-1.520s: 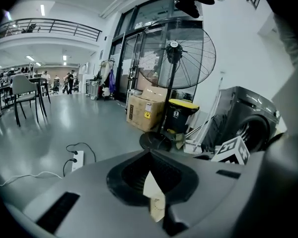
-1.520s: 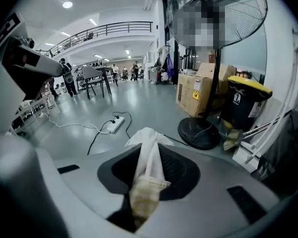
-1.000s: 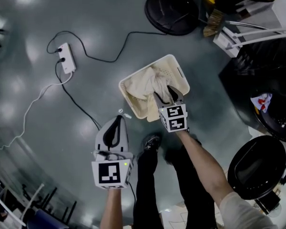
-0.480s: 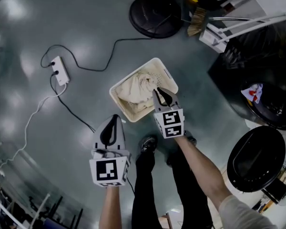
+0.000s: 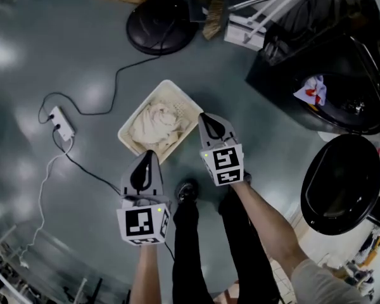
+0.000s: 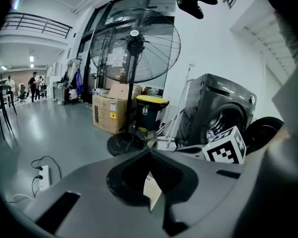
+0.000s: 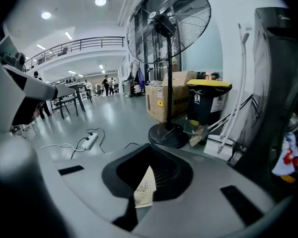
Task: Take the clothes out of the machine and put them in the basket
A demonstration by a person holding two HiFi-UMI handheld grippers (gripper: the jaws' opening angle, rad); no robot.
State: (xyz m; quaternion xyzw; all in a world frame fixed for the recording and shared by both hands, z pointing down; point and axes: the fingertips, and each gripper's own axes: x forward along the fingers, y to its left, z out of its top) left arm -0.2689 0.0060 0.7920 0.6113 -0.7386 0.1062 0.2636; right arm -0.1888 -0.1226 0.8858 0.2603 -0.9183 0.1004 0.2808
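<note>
Head view: the right tongs (image 5: 207,119) have lifted out of the basket (image 5: 177,90), and the cream clothes (image 5: 155,122) now lie inside it.
Left gripper view: the left tongs (image 6: 150,151) are closed and hold nothing.
Right gripper view: the right tongs are closed and empty too. A red-and-white cloth (image 7: 287,158) waits in the machine (image 7: 280,73), probably next.

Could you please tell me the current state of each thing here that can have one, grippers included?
left gripper, shut, empty.
right gripper, shut, empty.
basket, on the floor, holding cream clothes.
washing machine door, swung open.
white and red garment, inside the washing machine, not yet taken out.
power strip, on the floor, black cable plugged in.
</note>
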